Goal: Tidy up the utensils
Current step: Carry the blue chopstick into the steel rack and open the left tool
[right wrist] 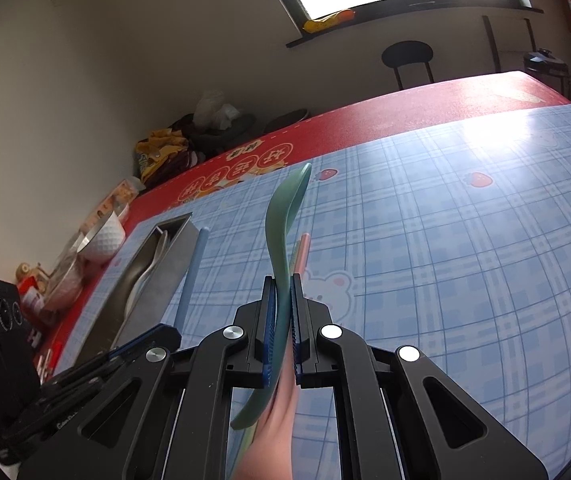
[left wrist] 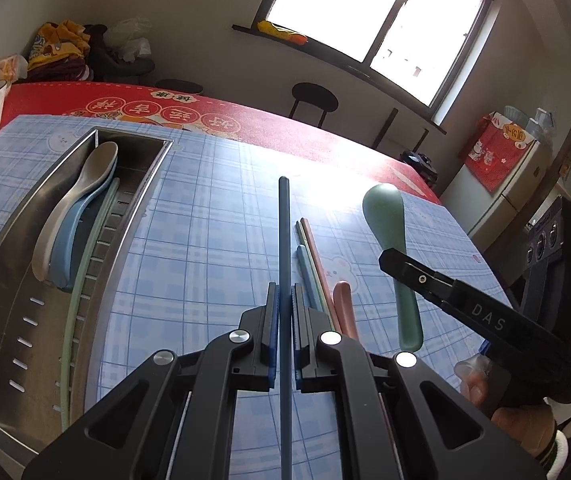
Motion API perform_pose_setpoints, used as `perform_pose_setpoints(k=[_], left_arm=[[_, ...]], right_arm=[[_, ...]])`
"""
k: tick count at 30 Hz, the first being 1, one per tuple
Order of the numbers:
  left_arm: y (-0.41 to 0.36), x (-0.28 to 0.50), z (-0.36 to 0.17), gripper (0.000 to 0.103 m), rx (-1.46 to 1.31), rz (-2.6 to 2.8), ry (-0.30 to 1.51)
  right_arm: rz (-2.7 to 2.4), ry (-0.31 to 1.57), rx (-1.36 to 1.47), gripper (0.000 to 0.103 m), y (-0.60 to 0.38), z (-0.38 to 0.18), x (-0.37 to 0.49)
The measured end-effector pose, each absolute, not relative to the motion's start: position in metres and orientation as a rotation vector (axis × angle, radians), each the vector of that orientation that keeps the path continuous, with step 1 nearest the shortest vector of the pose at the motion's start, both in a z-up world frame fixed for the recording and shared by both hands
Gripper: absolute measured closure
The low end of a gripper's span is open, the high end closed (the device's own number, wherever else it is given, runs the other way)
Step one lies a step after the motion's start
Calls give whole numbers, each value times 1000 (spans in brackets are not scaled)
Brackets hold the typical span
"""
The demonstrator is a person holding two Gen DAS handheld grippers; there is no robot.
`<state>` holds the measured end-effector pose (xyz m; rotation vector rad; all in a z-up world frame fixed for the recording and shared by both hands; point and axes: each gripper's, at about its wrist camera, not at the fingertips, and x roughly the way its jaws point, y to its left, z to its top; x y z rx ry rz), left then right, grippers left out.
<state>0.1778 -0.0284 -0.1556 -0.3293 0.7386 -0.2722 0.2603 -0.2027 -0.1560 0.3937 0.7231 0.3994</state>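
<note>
My left gripper (left wrist: 284,312) clamps a stiff, light blue chopstick (left wrist: 284,232) mid-shaft; my right gripper (right wrist: 284,316) clamps the smooth green spoon (right wrist: 287,216) by its handle.

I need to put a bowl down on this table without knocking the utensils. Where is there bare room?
Bare blue plaid cloth lies right of the pink chopstick, toward the red border. A narrower strip runs between the steel tray and the blue chopstick. Crowded: the loose chopsticks and pink spoon near both tongs.
</note>
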Motion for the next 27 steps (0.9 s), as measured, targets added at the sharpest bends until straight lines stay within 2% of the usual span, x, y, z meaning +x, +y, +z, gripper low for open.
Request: perform_pose_setpoints(k=[11, 18, 27], left_arm=[[35, 180, -106, 97, -293, -205, 774], [70, 216, -134, 97, -281, -83, 910], [61, 238, -159, 97, -214, -57, 990]], right_arm=[[408, 706, 430, 96, -209, -153, 256], [413, 708, 433, 96, -212, -155, 255], [414, 720, 437, 96, -210, -156, 256]])
